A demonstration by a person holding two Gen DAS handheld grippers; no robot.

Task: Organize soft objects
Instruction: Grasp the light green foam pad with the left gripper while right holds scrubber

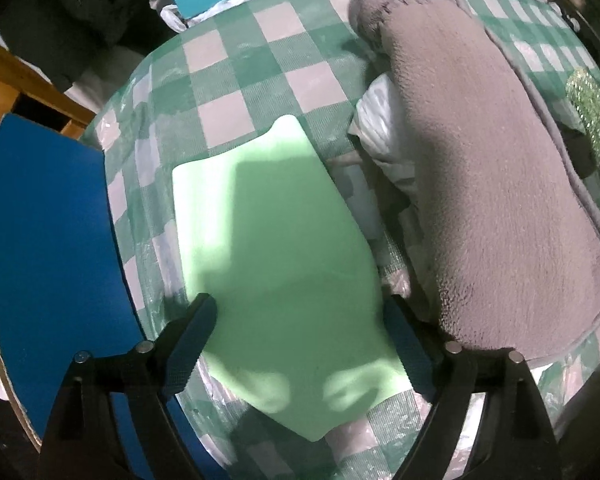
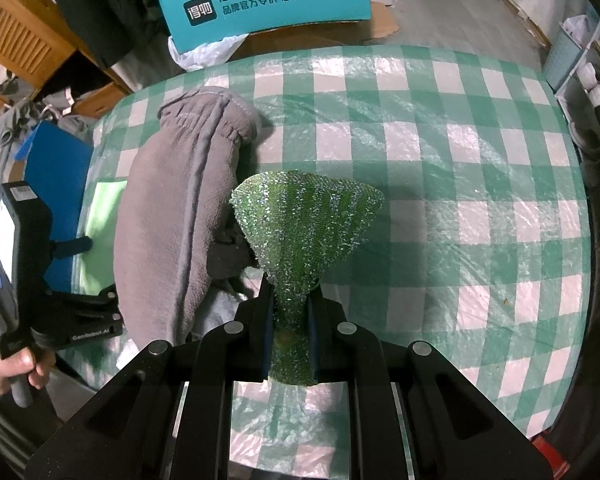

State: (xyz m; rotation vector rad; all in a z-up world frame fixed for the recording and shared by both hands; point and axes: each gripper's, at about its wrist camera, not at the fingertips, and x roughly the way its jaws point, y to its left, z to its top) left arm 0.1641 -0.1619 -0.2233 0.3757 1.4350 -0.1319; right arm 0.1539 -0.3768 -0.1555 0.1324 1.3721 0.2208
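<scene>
**A:** Where are we with the soft things?

**B:** Partway, I'd say. My right gripper [image 2: 290, 312] has its fingers clamped on the glittery green scouring cloth [image 2: 306, 220]; it is pinched at the narrow end and fans out ahead of the fingertips, apparently lifted off the table [image 2: 460, 160]. So that one is picked up but not yet placed anywhere.

**A:** And the left?

**B:** The left gripper [image 1: 300, 332] points almost straight down with its fingers wide apart, straddling the pale green foam sheet [image 1: 276, 248]. The sheet lies flat on the checked cloth between the two fingers, reaching on ahead of them. The pads look just beside its edges, not pressing, so I count it as not gripped.

**A:** What else is left?

**B:** The grey fleece blanket [image 1: 488, 184] is bunched in a long roll just outside my left gripper's right finger, with something white tucked under its near edge. It sits between the two grippers. It doesn't look folded, so I judge it still wants tidying.

**A:** Any destination in sight?

**B:** A blue board [image 1: 48, 240] sits outside the left finger, at the table's edge. Whether that's the target I can't tell.
</scene>
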